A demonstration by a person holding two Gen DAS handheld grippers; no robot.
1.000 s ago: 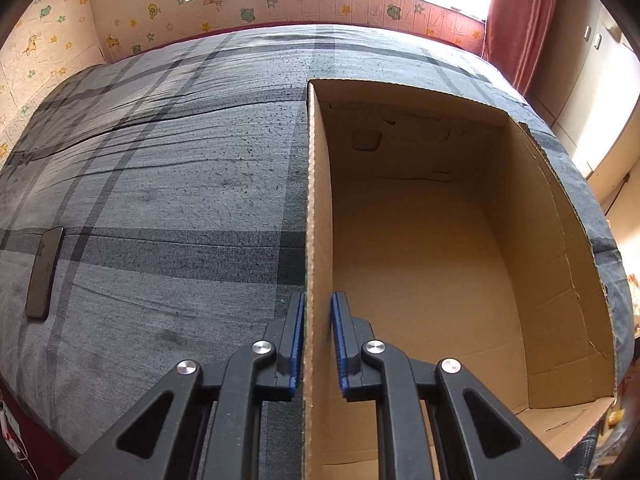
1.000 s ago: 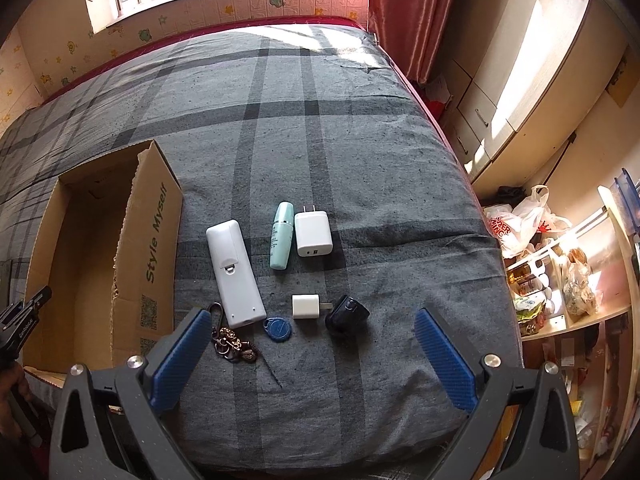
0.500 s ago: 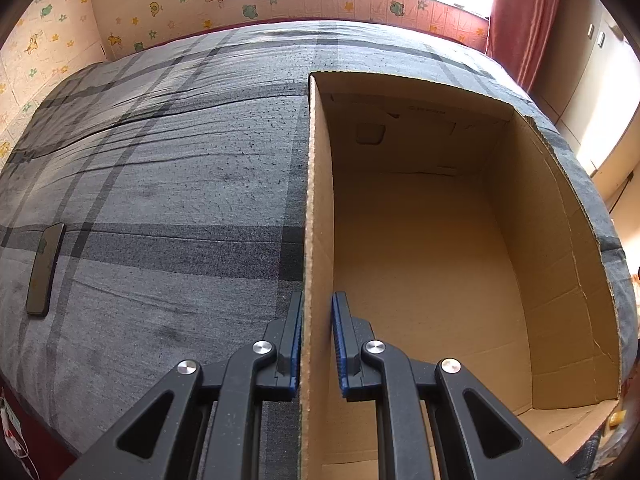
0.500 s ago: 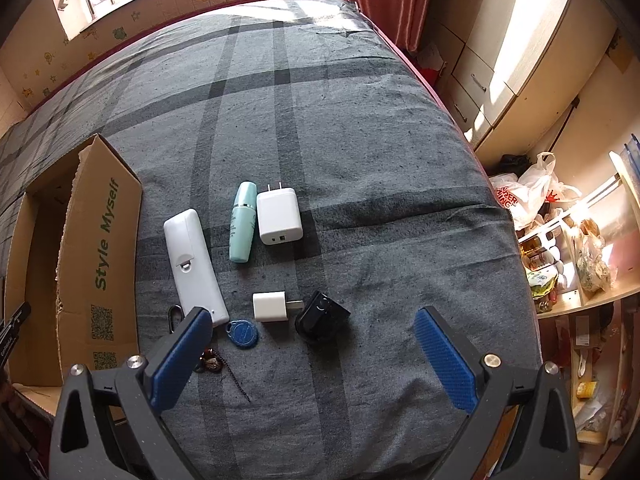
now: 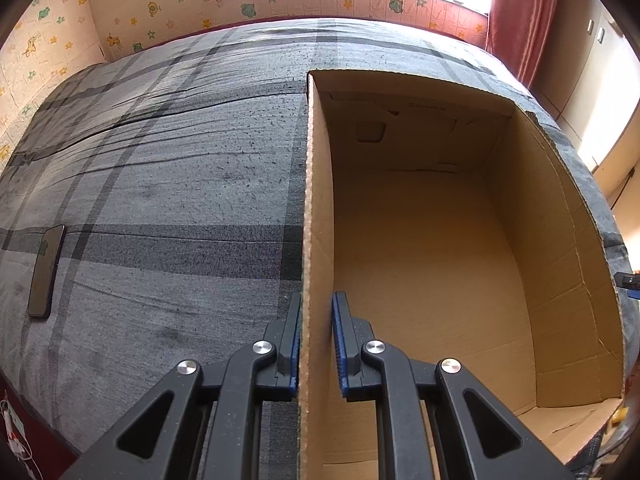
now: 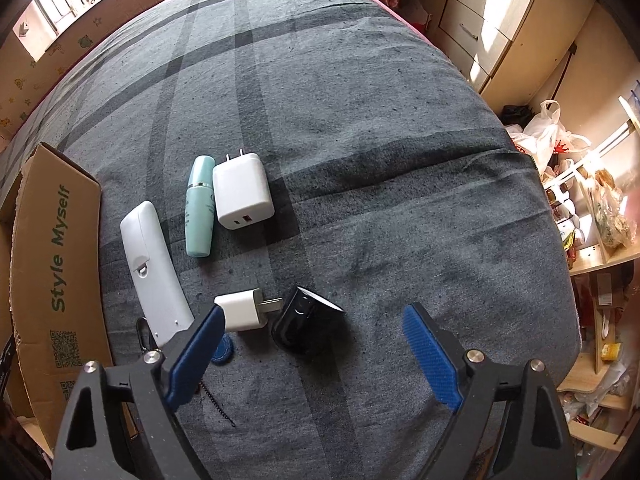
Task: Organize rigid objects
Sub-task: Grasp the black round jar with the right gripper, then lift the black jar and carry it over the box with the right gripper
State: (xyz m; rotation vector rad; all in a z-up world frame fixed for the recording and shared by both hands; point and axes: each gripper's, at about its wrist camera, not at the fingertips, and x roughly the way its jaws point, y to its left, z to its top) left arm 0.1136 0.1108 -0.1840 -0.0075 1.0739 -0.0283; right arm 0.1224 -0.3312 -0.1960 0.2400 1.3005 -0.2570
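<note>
My left gripper (image 5: 316,340) is shut on the near wall of an open cardboard box (image 5: 432,264), which stands on the grey plaid bed and looks bare inside. In the right wrist view my right gripper (image 6: 312,344) hangs low over a black charger (image 6: 306,326), its jaws wide and closing, the pads not touching it. A small white plug (image 6: 242,312) lies just left of the black charger. Further off lie a large white charger (image 6: 242,190), a teal tube (image 6: 199,206) and a white remote (image 6: 154,268). A blue tag (image 6: 222,350) peeks from behind the left finger.
A dark phone (image 5: 46,270) lies on the bed far left of the box. The box's printed outer wall (image 6: 56,276) stands left of the items. Past the bed's right edge are shelves with bags (image 6: 560,144) and a cabinet.
The right gripper has come down toward the black charger, which now sits between its fingers, and its jaws have narrowed a little. The left gripper still clamps the box wall, unmoved.
</note>
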